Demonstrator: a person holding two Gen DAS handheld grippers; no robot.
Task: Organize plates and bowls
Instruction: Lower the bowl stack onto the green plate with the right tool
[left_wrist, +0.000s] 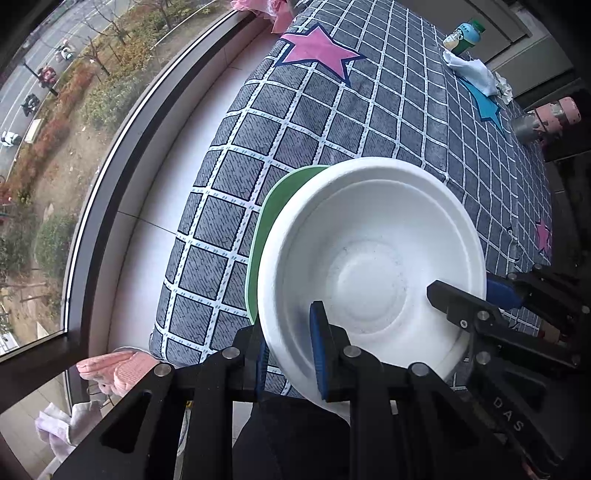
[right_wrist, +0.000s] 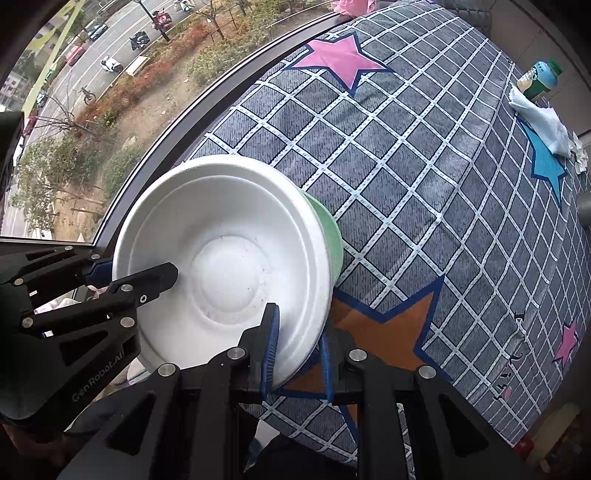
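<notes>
Left wrist view: the left gripper (left_wrist: 290, 354) is clamped on the near rim of the white bowl (left_wrist: 373, 266), low in the frame, while the right gripper (left_wrist: 465, 295) grips the rim at lower right. A green plate (left_wrist: 273, 218) sits under the bowl. Both rest on the checked star-patterned cloth (left_wrist: 332, 110), with a bottle (left_wrist: 463, 37) at upper right.

Green plate (left_wrist: 275, 218) mostly behind bowl (left_wrist: 373, 258)
</notes>
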